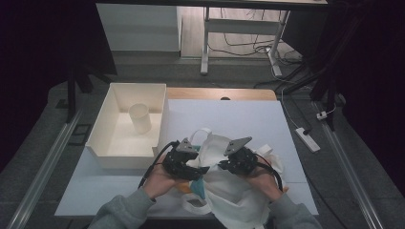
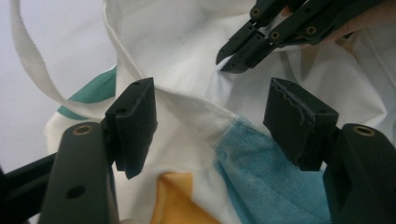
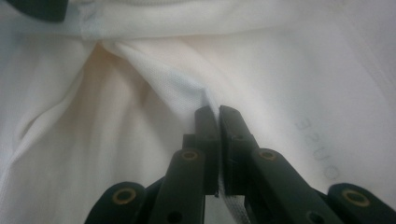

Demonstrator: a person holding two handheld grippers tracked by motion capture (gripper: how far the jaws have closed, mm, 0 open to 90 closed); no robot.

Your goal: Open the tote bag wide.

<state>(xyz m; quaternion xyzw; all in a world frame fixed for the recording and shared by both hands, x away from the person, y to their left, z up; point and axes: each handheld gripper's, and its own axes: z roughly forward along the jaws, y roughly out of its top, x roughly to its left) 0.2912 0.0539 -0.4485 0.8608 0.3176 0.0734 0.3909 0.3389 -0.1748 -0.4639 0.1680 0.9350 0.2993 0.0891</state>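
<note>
A white fabric tote bag [image 1: 229,191] lies crumpled at the table's near edge, between the person's two hands. Inside its mouth sit a teal cloth [image 2: 275,172] and an orange piece [image 2: 175,196]. My left gripper [image 2: 212,105] is open, and the bag's hemmed rim runs between its jaws without either pad pressing on it. My right gripper [image 3: 218,112] is shut on a pinched fold of the bag's white fabric [image 3: 280,60]. From above, the left gripper [image 1: 203,169] and the right gripper [image 1: 222,165] point toward each other over the bag. One handle strap [image 2: 32,70] loops off to the side.
A white open bin [image 1: 102,138] stands at the table's left with a white cup [image 1: 140,118] upright inside it. White table surface [image 1: 248,114] stretches beyond the bag. A power strip [image 1: 308,139] lies on the floor to the right.
</note>
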